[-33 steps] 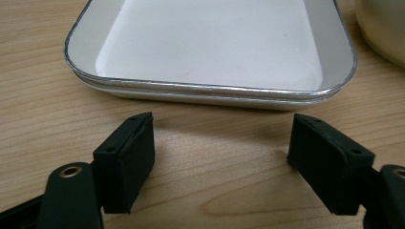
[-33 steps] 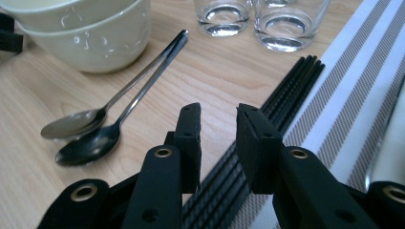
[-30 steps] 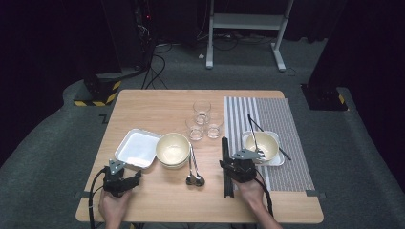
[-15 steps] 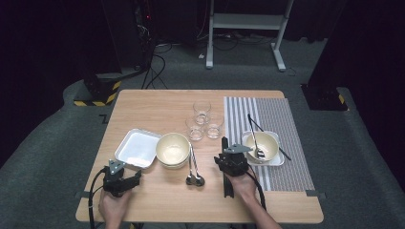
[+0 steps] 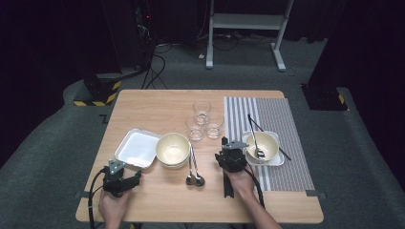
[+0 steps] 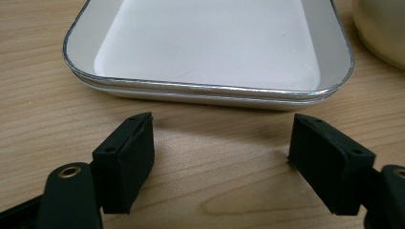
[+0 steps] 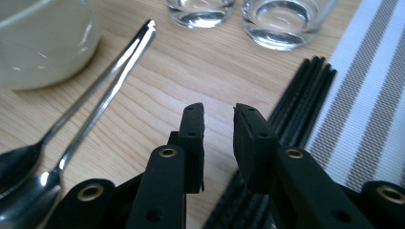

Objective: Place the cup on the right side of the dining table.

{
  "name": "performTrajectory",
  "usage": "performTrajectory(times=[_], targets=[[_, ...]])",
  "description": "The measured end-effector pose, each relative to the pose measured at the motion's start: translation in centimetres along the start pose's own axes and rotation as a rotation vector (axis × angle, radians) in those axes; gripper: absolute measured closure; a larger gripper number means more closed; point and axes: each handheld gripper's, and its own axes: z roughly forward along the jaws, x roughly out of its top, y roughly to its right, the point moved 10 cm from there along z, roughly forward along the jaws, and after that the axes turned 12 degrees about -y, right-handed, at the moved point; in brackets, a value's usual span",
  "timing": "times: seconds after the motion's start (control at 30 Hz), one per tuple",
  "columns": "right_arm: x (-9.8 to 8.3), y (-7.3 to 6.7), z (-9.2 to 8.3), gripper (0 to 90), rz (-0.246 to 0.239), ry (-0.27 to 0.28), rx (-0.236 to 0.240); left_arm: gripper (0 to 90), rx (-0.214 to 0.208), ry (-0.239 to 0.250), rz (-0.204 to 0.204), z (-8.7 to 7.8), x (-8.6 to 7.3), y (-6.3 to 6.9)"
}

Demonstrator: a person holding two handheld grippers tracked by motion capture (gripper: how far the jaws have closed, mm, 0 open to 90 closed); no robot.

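My left gripper (image 5: 128, 178) rests at the table's near left and stands open, jaws wide, just short of a white tray (image 6: 210, 90) (image 5: 138, 148), with bare wood between the pads. My right gripper (image 5: 228, 151) (image 7: 218, 114) hovers low over the wood beside a bundle of black chopsticks (image 7: 305, 90) (image 5: 226, 183) that lies along the striped mat's (image 7: 367, 95) left edge. Its jaws have just been closing and are open by a narrow gap, with nothing between them. The chopsticks run under its right-hand jaw.
Two metal spoons (image 7: 110, 76) (image 5: 193, 167) lie beside a cream bowl (image 5: 173, 149). Three glasses (image 5: 203, 119) stand behind them. On the mat (image 5: 282, 114), a bowl with a spoon (image 5: 261, 145) sits on a white plate, with black chopsticks beside it.
My right gripper has moved left, away from the bowl on the mat and toward the chopsticks at the mat's edge. My left gripper has stayed put.
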Motion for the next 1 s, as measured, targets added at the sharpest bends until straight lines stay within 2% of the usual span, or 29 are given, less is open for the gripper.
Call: performTrajectory(times=[0.17, 0.67, 1.0], targets=[[-0.8, 0.9, -0.2, 74.8, 0.008, -0.017, -0.021, 23.9, -0.001, 0.000, 0.000, 0.0, 0.0, 0.0], [-1.4, 1.0, 0.2, 74.9, 0.001, -0.045, -0.034, 24.0, -0.005, 0.001, -0.003, 0.0, 0.0, 0.0], [-1.4, 1.0, 0.2, 74.9, -0.001, -0.046, -0.035, 24.0, -0.012, 0.005, -0.009, 0.0, 0.0, 0.0]])
